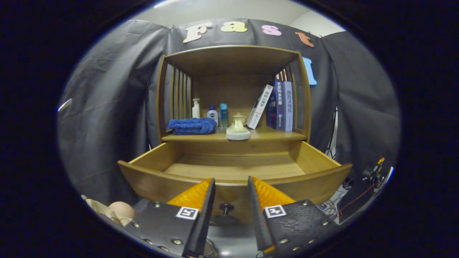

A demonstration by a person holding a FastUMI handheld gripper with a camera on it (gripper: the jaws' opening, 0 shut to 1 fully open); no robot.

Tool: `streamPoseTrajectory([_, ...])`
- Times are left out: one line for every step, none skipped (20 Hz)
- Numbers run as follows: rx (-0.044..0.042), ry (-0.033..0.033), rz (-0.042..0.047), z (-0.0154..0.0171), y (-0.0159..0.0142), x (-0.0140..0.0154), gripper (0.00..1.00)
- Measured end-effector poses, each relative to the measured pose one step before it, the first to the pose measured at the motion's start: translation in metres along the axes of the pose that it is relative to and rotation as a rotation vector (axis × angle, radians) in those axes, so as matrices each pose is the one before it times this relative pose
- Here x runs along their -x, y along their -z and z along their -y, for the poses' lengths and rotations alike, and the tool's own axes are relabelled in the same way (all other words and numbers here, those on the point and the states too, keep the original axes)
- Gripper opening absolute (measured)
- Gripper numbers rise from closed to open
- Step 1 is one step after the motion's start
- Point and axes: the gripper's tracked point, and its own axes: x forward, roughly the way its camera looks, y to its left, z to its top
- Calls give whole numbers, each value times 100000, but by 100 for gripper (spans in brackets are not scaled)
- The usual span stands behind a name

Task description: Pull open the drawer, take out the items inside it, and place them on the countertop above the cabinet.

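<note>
While the drawer (233, 168) stands open, spread fingers (200, 200) flanking its knob (226, 208), teapot (237, 127) and towel (193, 126) beyond.

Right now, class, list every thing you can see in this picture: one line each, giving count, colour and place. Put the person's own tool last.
cabinet: one, brown wood, against the booth wall.
drawer: one, brown wood, pulled open below the countertop; the part of its floor that shows is bare.
drawer knob: one, dark, on the drawer front, between the fingers.
towel: one, blue, folded, countertop left.
bottles: three, white pump, white with blue cap, clear blue; behind the towel.
teapot: one, pale green, on a white base at the countertop front.
books: several, white and blue, countertop right; the white one leans.
tongs: one, open, just short of the drawer front, astride the knob.
</note>
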Motion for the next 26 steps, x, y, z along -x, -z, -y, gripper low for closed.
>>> streamPoseTrajectory([77, 397, -720, -6, 292, -56, 57])
streamPoseTrajectory([-366, 642, -577, 62, 323, 45, 58])
streamPoseTrajectory([-782, -19, -836, -2, 408, -200, 59])
streamPoseTrajectory([-839, 71, -1241, -12, 444, -345, 73])
streamPoseTrajectory([-867, 612, -770, 198, 218, 335, 87])
streamPoseTrajectory([-715, 998, -533, 254, 307, -185, 100])
streamPoseTrajectory([-675, 1091, -75, 398, 40, -453, 100])
streamPoseTrajectory([-541, 947, -339, 256, 117, -161, 100])
streamPoseTrajectory([-624, 747, -211, 204, 90, -193, 100])
streamPoseTrajectory([-579, 649, -734, 223, 153, -213, 100])
streamPoseTrajectory([-469, 343, 437, 8, 58, 92, 100])
streamPoseTrajectory([662, 222, 515, -64, -123, -55, 100])
streamPoseTrajectory([1359, 824, -515, 181, 305, -12, 100])
streamPoseTrajectory([731, 312, 403, -7, 27, -63, 100])
streamPoseTrajectory([532, 190, 169, -70, -81, -52, 100])
streamPoseTrajectory([-29, -43, -30, 14, 36, -3, 100])
streamPoseTrajectory([-250, -102, 93, -3, -20, 6, 100])
streamPoseTrajectory([-146, -77, -31, 26, -9, -24, 100])
streamPoseTrajectory([-135, -18, 10, 34, -30, -67, 100])
streamPoseTrajectory([26, -49, 62, 4, -29, 69, 100])
streamPoseTrajectory([-92, -121, -162, 33, -9, -125, 100])
streamPoseTrajectory([-121, -212, -96, 21, -49, -81, 100])
streamPoseTrajectory([-160, -274, -224, 50, -29, -213, 100])
streamPoseTrajectory([-153, -343, -239, 61, -50, -95, 100])
streamPoseTrajectory([-293, -585, -312, 22, -17, -112, 100])
streamPoseTrajectory([-266, -462, -396, 30, -69, -216, 100])
